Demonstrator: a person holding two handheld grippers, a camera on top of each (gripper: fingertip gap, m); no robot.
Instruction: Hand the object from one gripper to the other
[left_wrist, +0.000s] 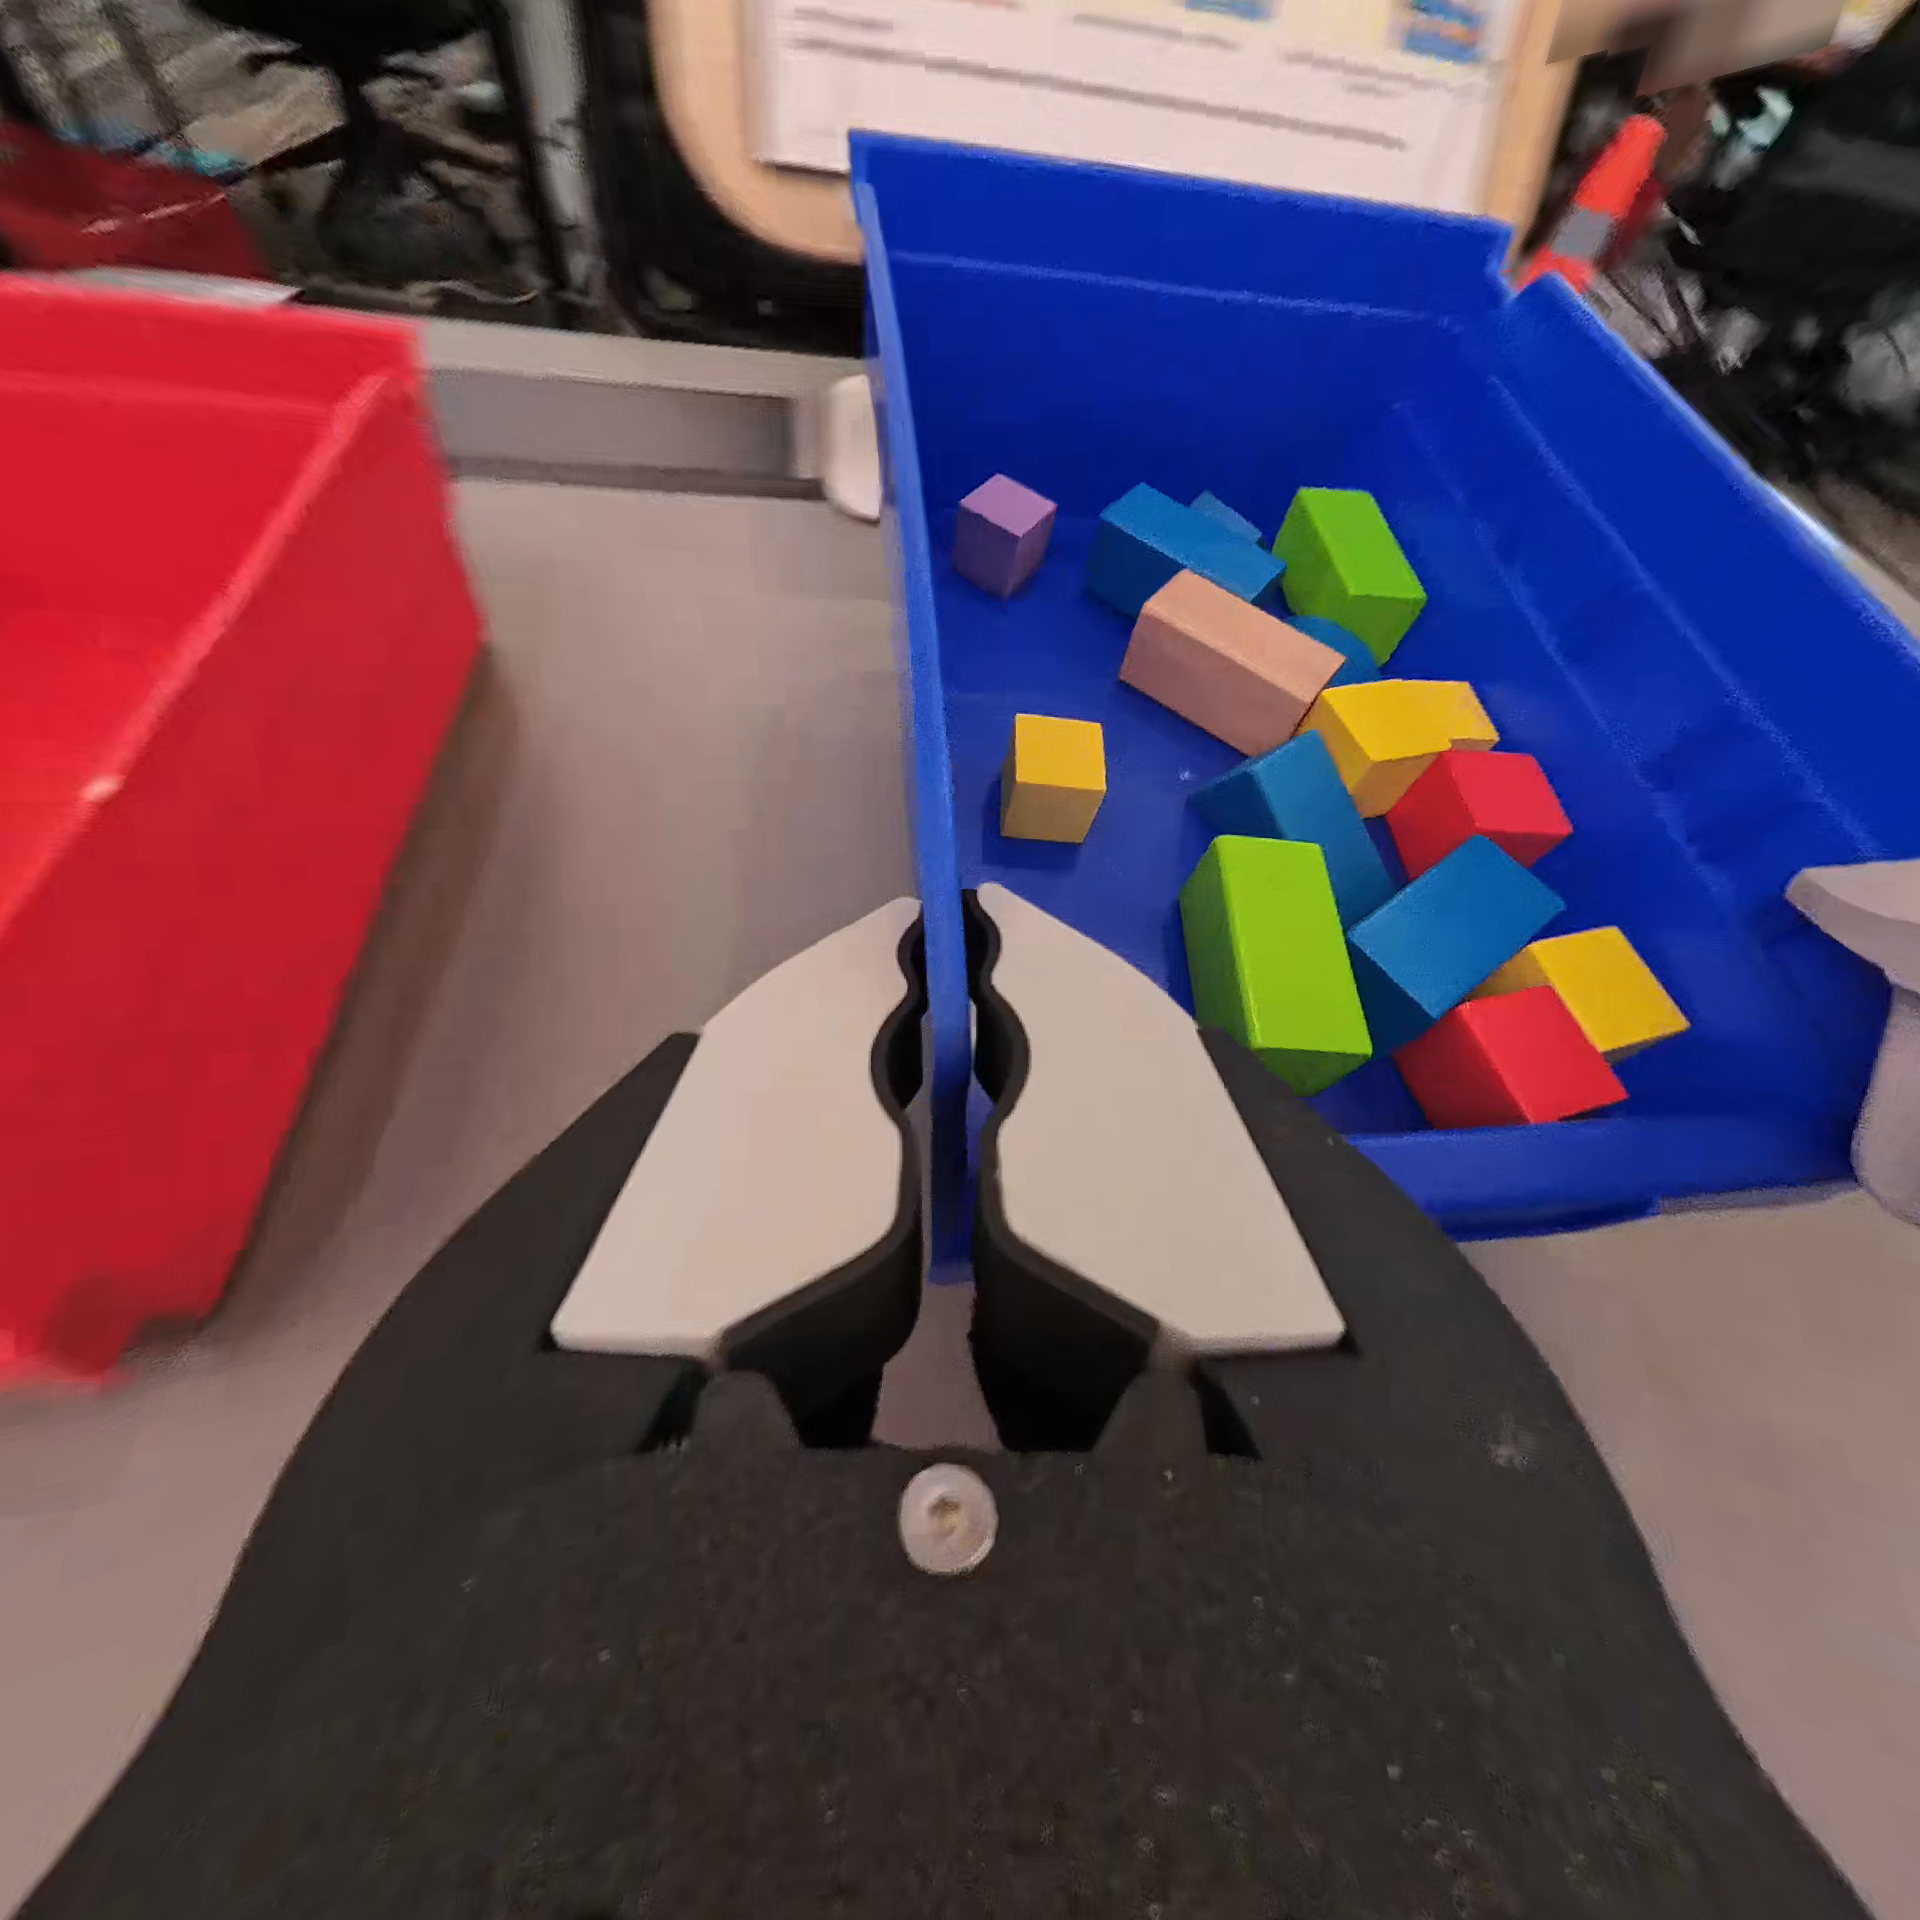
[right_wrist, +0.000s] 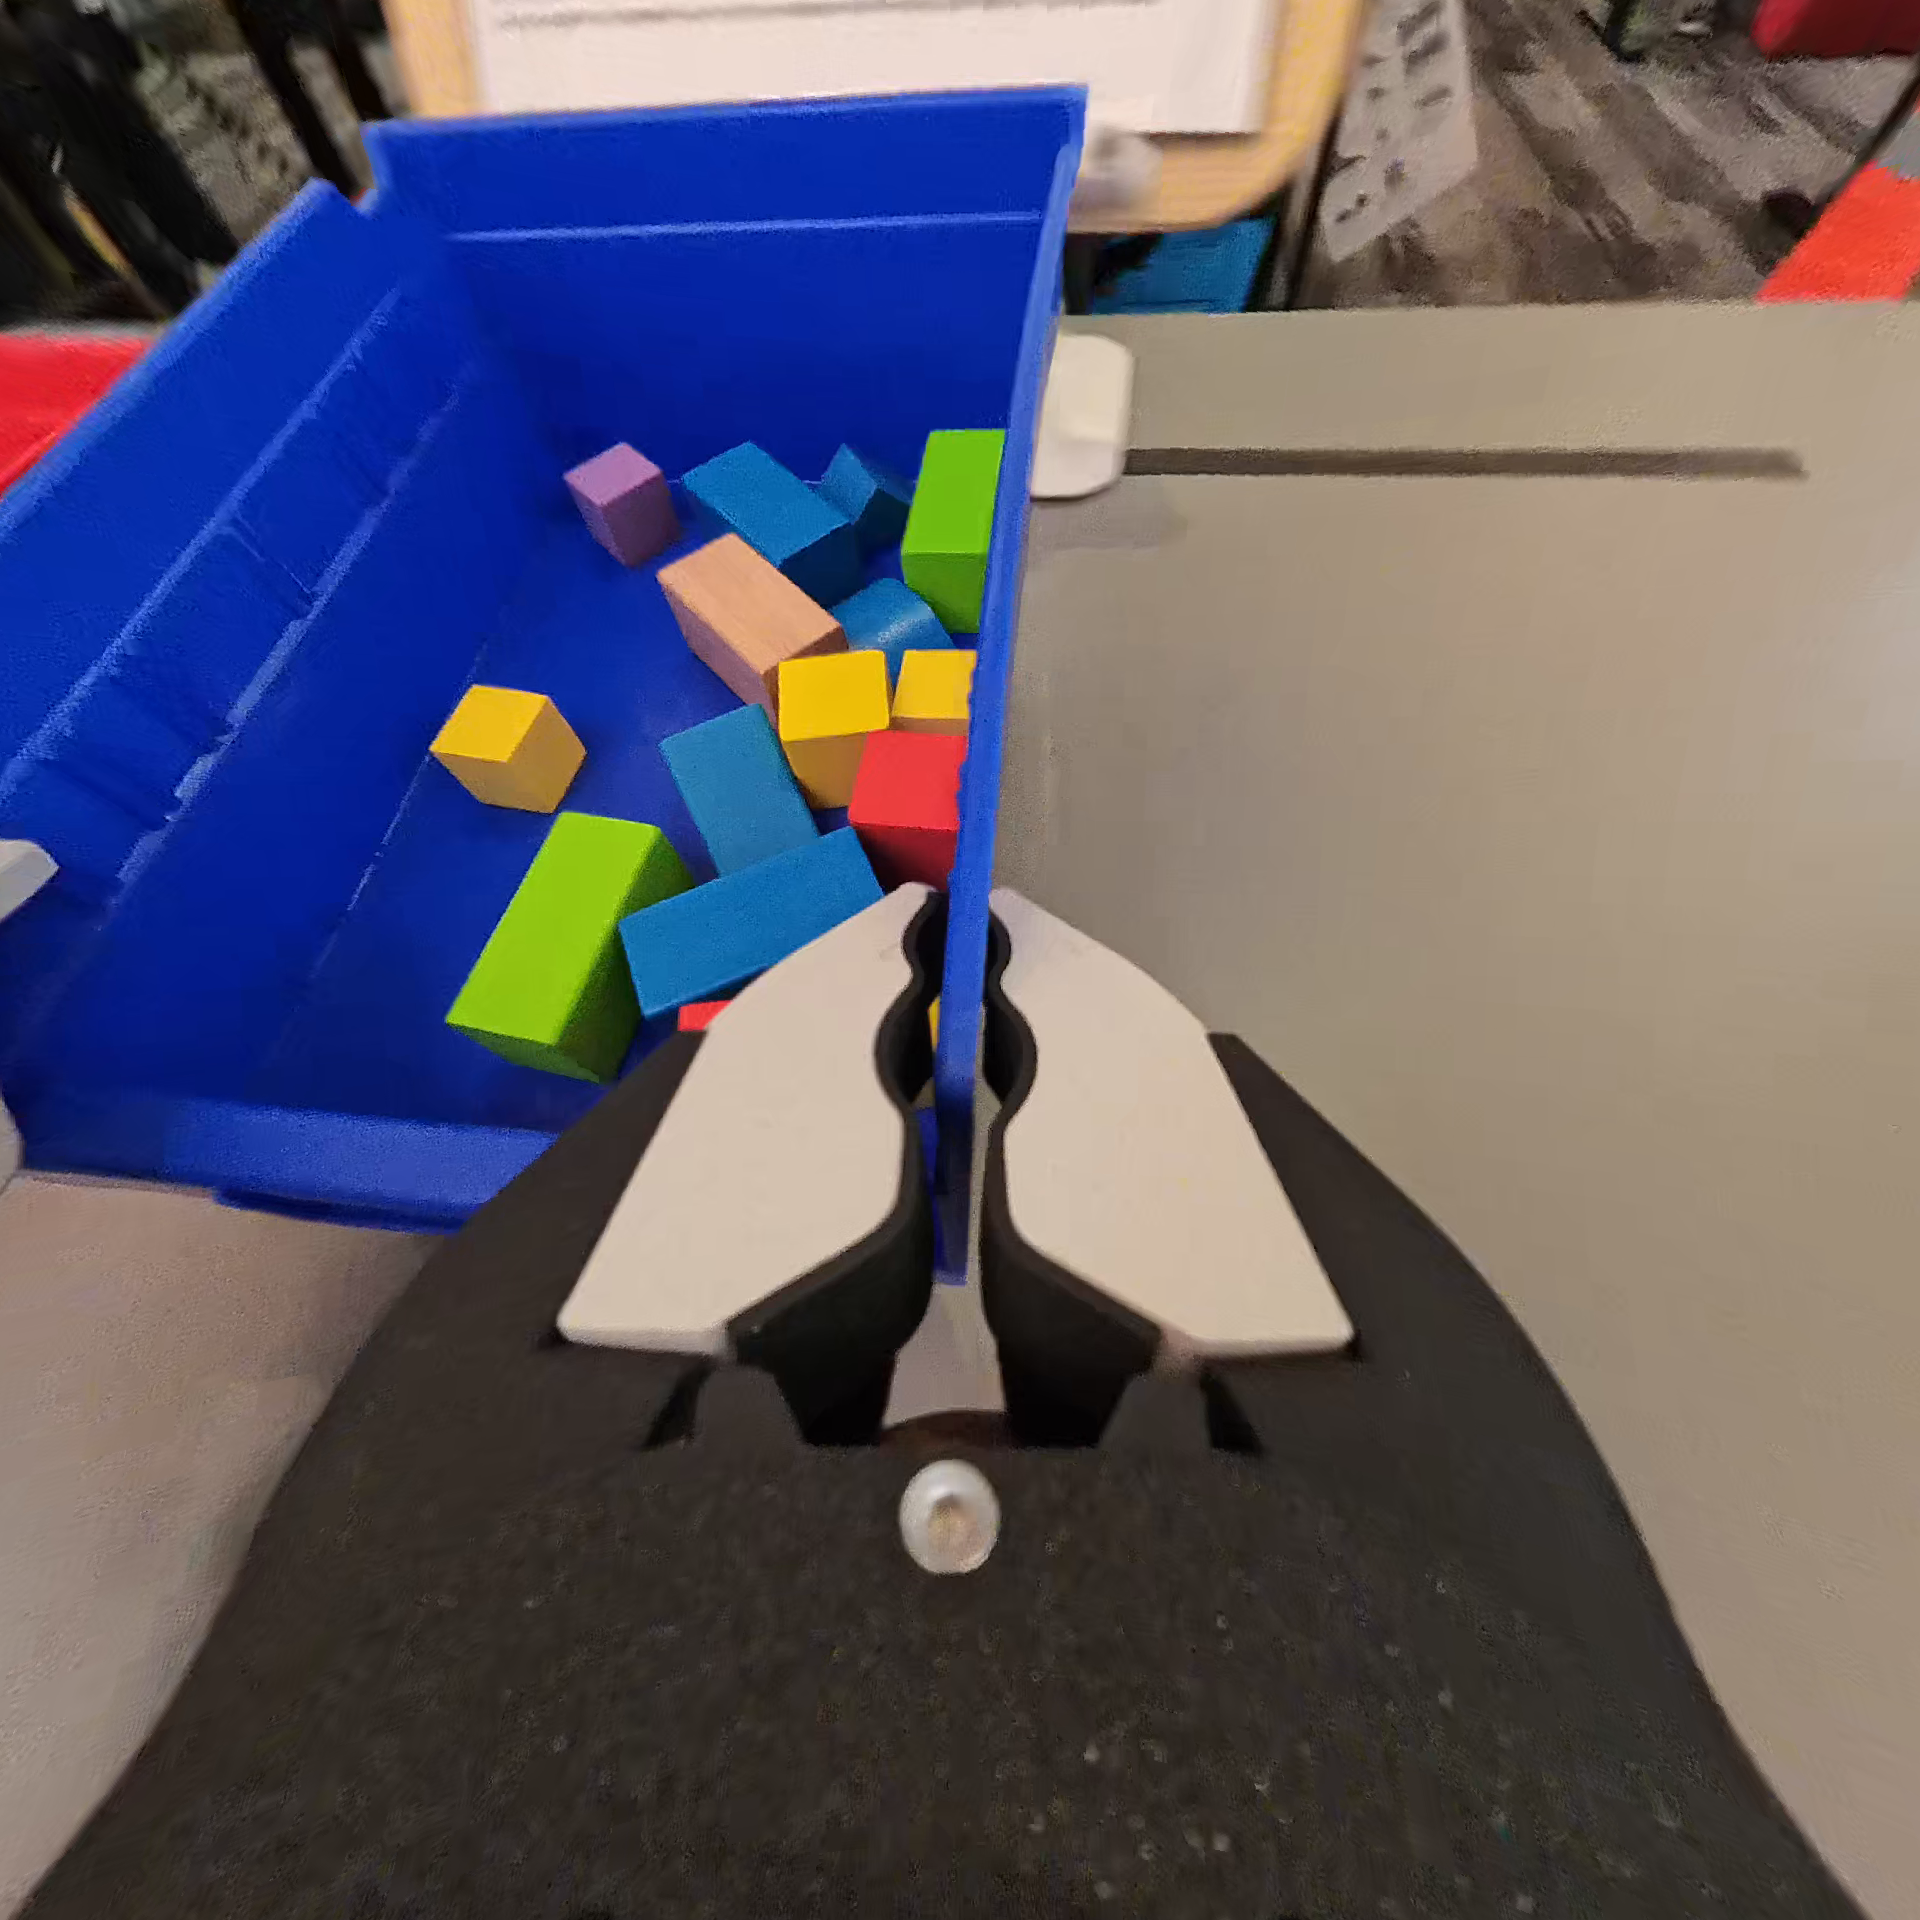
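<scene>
The left claw (left_wrist: 948, 914) is nearly closed, its two fingers pinched on the left wall of the blue bin (left_wrist: 1195, 343), one finger outside and one inside. The right claw (right_wrist: 961, 904) is narrowed the same way on the bin's right wall, so both grip the bin at once, each on its own side. In the left wrist view a grey tip of the right claw shows at about 3 o'clock, at the bin's far wall.

The bin sits low over the grey worktop (left_wrist: 665, 727); whether it touches cannot be told. Inside lie loose wooden blocks (left_wrist: 1226, 660), heaped toward the right wall, with a purple cube (left_wrist: 1003, 532) and a yellow cube (left_wrist: 1051, 777) apart from the heap.

A red bin (left_wrist: 187, 727) stands at 9 o'clock from the left claw, well apart from the blue one.
</scene>
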